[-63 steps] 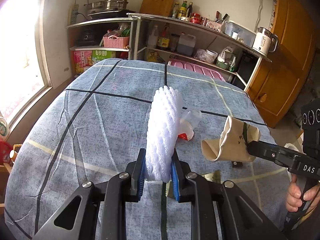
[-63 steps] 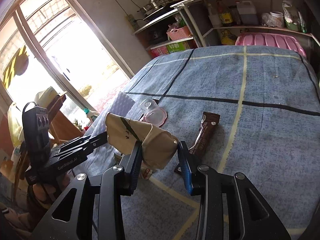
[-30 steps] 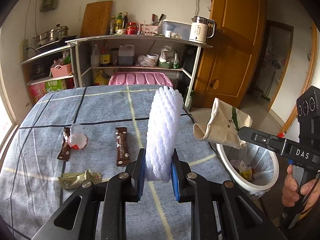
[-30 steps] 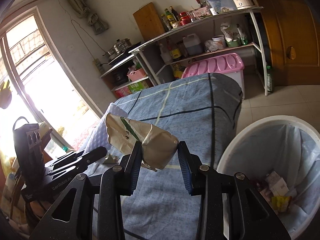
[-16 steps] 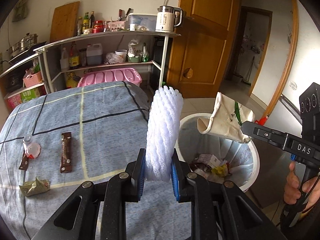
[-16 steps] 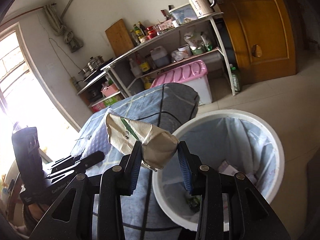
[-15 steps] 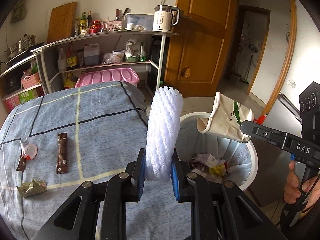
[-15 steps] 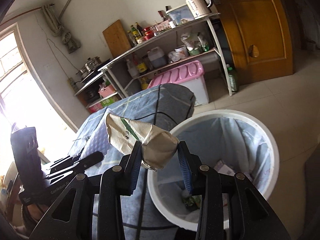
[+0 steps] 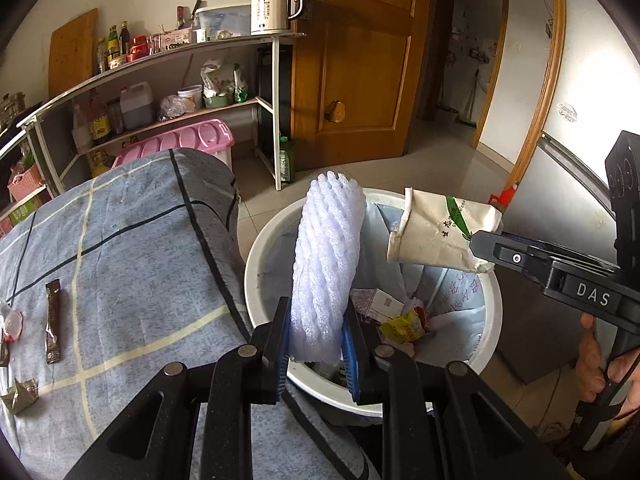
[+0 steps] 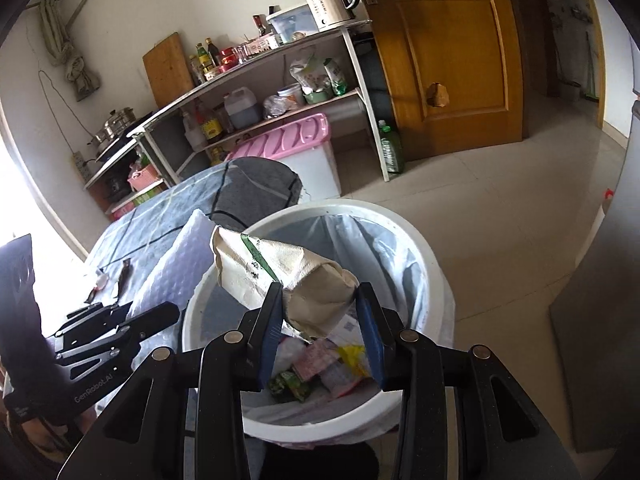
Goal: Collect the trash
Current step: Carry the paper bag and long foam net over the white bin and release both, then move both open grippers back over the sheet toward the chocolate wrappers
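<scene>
My left gripper is shut on a white foam net sleeve, which stands upright over the near rim of the white trash bin. My right gripper is shut on a crumpled beige paper cup and holds it above the bin, whose bag holds several wrappers. In the left wrist view the cup hangs over the bin's far right side, with the right gripper on it. Brown snack wrappers and a green wrapper lie on the blue checked table.
The bin stands on the tiled floor beside the table's end. Behind are a metal shelf with bottles and a kettle, a pink storage box, and a wooden door. A grey cabinet stands at the right. A hand grips the right tool.
Both grippers have swung from over the table to above the bin, carrying the foam sleeve and the paper cup. The bin now fills the middle of both views.
</scene>
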Demonstrator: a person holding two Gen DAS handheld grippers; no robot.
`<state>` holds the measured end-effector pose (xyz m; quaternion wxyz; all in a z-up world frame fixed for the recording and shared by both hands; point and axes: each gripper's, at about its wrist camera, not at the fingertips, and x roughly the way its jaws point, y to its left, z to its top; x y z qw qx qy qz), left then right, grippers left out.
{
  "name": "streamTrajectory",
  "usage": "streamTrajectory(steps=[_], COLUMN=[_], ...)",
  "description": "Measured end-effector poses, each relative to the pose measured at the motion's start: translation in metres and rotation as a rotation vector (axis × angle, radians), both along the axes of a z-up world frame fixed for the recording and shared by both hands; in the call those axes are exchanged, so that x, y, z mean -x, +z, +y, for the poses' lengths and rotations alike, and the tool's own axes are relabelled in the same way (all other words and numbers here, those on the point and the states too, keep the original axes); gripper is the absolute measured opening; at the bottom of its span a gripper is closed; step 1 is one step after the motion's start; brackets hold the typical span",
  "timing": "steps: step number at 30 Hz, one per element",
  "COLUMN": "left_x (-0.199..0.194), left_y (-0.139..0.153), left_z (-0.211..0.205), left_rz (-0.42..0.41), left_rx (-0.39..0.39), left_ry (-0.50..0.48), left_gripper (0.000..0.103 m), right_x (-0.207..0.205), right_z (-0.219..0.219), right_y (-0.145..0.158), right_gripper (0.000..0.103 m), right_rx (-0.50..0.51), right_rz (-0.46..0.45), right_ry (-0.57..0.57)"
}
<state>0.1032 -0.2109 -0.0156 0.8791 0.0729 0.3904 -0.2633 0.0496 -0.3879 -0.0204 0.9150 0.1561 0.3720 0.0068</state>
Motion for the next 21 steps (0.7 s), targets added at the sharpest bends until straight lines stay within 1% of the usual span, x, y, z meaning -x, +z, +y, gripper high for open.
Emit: streamTrajectory(steps=[2, 4, 6, 8, 10, 12, 21], left_x=[-0.002, -0.004, -0.006, -0.007, -0.008, -0.008, -0.005], left_y=[-0.003, -0.006, -0.009, -0.010, -0.009, -0.007, 0.005], left_z=[-0.002, -0.002, -0.001, 0.002, 0.005, 0.009, 0.035], left_rz=[0.007, 0.014, 0.029, 0.034, 0.030, 0.032, 0.014], left_rx=[-0.004, -0.005, 0.000, 0.003, 0.004, 0.014, 0.046], left_ry=[0.006, 0.007, 0.009, 0.017, 0.020, 0.025, 0.065], left_gripper=[0.023, 0.027, 0.035, 0.038, 0.042, 0.049, 0.050], right_x=[-0.002, -0.004, -0.005, -0.006, -0.007, -0.007, -0.005], right_z=[-0.001, -0.001, 0.000, 0.001, 0.003, 0.005, 0.024], right_y=[-0.004, -0.008, -0.012, -0.016, -0.017, -0.016, -0.005], right_gripper=[0.038, 0.039, 0.039, 0.041, 0.049, 0.052, 0.052], right_rx=[0.026, 0.041, 0.053, 0.057, 0.057, 0.059, 0.066], right_rz=[0.018, 0.040, 0.054, 0.064, 0.066, 0.064, 0.036], right_ry=[-0.001, 0.004, 0.000, 0.001, 0.004, 0.007, 0.030])
